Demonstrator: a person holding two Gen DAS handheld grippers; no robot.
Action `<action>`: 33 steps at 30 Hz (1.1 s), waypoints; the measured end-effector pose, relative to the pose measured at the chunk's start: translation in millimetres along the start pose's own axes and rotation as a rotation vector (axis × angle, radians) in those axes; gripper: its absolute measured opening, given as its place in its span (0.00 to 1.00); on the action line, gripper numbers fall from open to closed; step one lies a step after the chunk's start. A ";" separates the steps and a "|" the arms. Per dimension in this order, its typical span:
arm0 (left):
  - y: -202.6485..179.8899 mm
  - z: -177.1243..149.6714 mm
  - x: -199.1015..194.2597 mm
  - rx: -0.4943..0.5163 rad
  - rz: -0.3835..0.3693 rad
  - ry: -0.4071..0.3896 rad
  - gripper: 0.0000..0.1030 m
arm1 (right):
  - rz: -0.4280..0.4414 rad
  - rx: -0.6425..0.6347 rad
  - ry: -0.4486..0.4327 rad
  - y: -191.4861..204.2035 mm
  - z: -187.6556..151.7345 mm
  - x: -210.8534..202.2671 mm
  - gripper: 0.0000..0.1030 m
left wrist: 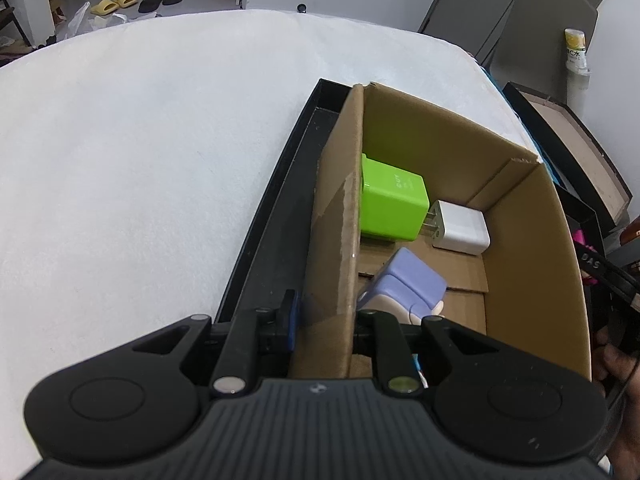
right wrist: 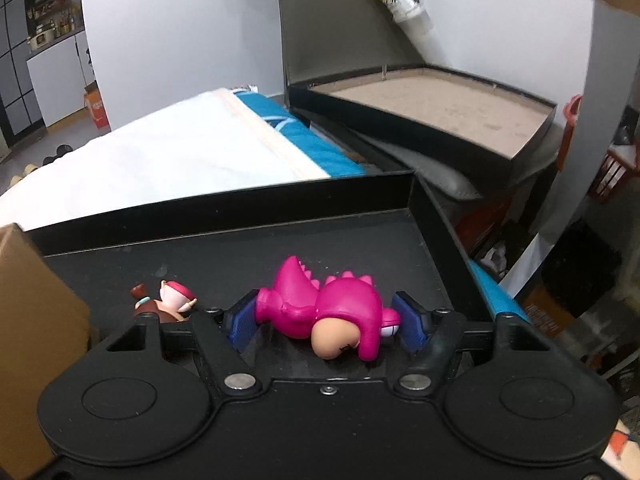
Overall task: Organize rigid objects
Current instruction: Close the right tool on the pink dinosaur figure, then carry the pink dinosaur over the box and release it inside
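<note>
Claw tips of the right claw stand apart on either side of a pink dinosaur figurine, which lies on its side on the black tray; its blue pads flank the toy, though whether they touch it is unclear. At 9 o'clock from the dinosaur lies a small brown-and-pink figurine, just beside the claw's left finger. The left claw straddles the wall of a cardboard box, spread wide, one finger outside and one inside. Inside the box, at 12 o'clock from that claw, sit a purple charger, a green charger and a white charger. The box rests against the tray on a white table.
</note>
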State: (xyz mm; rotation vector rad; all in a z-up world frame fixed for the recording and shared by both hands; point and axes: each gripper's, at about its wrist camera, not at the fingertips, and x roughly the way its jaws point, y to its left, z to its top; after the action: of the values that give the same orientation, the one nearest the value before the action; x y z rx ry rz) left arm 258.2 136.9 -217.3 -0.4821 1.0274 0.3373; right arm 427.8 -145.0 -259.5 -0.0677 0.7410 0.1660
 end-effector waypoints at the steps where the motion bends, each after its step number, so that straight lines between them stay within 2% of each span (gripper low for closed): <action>1: -0.5 -0.8 -0.5 0.003 0.000 0.001 0.17 | -0.005 -0.010 -0.010 0.8 0.4 -3.9 0.66; 11: -6.7 -9.2 -8.7 0.038 0.000 0.008 0.18 | 0.015 -0.024 -0.030 -15.8 -3.0 -49.0 0.66; 21: -3.4 -9.9 -7.7 0.026 -0.008 0.004 0.18 | 0.099 -0.131 -0.052 -5.9 4.5 -91.8 0.66; 33: -3.5 -11.0 -8.7 0.037 -0.014 0.006 0.19 | 0.089 -0.186 -0.047 -3.9 16.8 -128.0 0.66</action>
State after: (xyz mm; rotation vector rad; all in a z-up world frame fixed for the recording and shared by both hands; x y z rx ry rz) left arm 247.7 127.7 -213.6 -0.4570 1.0335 0.3038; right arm 346.8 -163.0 -160.5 -0.2071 0.6803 0.3204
